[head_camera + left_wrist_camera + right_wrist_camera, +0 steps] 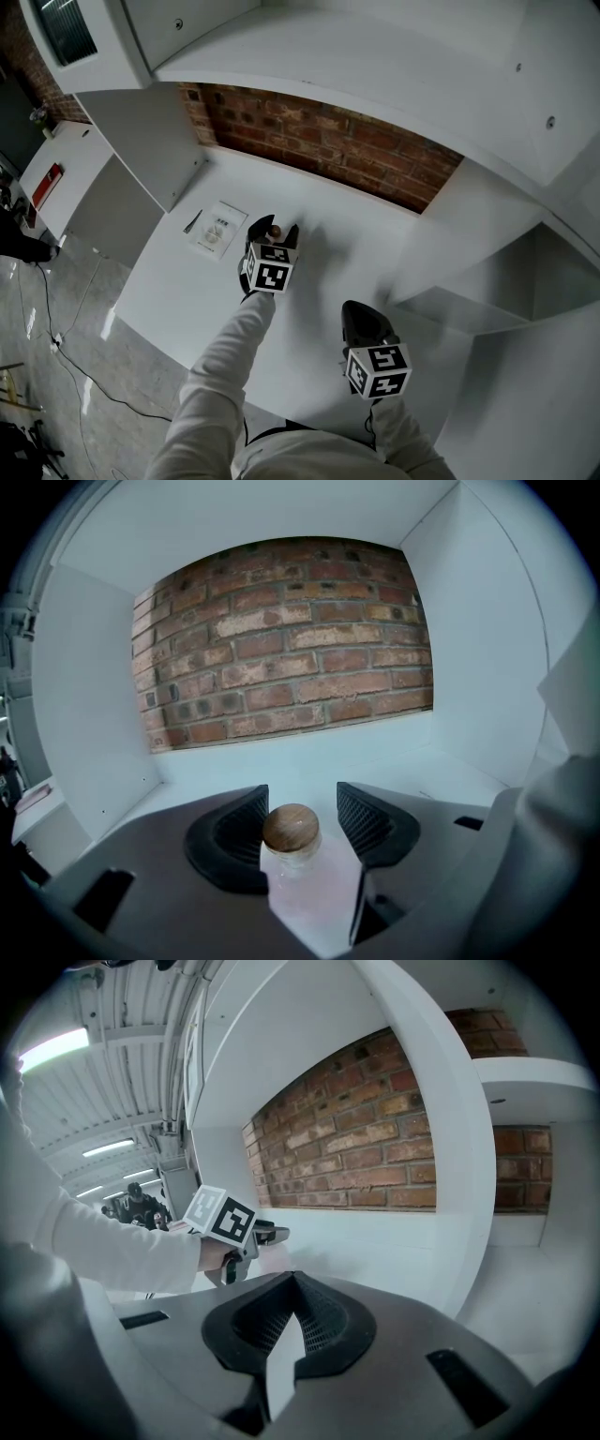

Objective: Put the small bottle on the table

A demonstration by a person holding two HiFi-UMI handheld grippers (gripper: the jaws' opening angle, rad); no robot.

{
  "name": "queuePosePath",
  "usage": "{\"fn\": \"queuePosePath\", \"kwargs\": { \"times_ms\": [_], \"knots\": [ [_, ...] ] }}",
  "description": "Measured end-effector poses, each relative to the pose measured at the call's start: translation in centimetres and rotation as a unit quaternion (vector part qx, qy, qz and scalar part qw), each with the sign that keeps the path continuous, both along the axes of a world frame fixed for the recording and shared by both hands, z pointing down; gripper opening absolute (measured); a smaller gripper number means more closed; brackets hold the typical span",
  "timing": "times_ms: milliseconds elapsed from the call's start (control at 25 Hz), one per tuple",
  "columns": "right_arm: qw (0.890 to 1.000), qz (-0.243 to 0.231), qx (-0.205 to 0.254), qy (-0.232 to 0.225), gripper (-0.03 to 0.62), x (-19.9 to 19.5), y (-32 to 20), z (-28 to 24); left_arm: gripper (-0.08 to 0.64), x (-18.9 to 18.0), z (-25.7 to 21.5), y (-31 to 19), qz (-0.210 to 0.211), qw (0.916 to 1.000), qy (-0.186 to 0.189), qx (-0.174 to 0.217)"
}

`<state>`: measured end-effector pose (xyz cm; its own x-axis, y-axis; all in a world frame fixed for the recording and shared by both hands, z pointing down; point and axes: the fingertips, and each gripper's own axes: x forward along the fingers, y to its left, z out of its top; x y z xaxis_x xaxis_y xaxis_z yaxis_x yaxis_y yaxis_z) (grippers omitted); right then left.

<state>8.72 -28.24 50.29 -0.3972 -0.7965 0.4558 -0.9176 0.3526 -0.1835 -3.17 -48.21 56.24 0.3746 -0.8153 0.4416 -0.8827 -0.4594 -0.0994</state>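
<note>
A small clear glass bottle with a round wooden stopper [292, 827] stands upright on the white table [375, 761], between the jaws of my left gripper [302, 810]. The jaws are open: the stopper sits close to the left pad [246, 822], with a clear gap to the right pad [361, 819]. In the head view the bottle [276, 231] shows as a brown dot between the fingers of the left gripper [275, 226], mid-table. My right gripper [364, 314] hovers nearer the front edge, shut with nothing in it [296, 1290]. From the right gripper view the left gripper [265, 1235] is at the left.
A white card [218, 230] and a small dark pen-like object [192, 222] lie on the table left of the bottle. A brick wall [328, 141] closes the back. White panels stand on both sides, with a lower shelf [469, 300] at the right.
</note>
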Motion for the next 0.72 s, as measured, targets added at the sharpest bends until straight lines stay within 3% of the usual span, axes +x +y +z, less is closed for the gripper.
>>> {"fn": "queuePosePath", "kwargs": {
  "times_ms": [400, 720],
  "knots": [
    [1.0, -0.01, 0.011, -0.004, 0.028, -0.8, 0.3, -0.7, 0.22, -2.1, -5.5, 2.7, -0.024, 0.998, 0.037, 0.046],
    [1.0, -0.018, 0.023, -0.007, 0.028, -1.7, 0.5, -1.7, 0.158, -4.9, -6.8, 6.2, -0.052, 0.9944, 0.069, 0.061]
  ]
}}
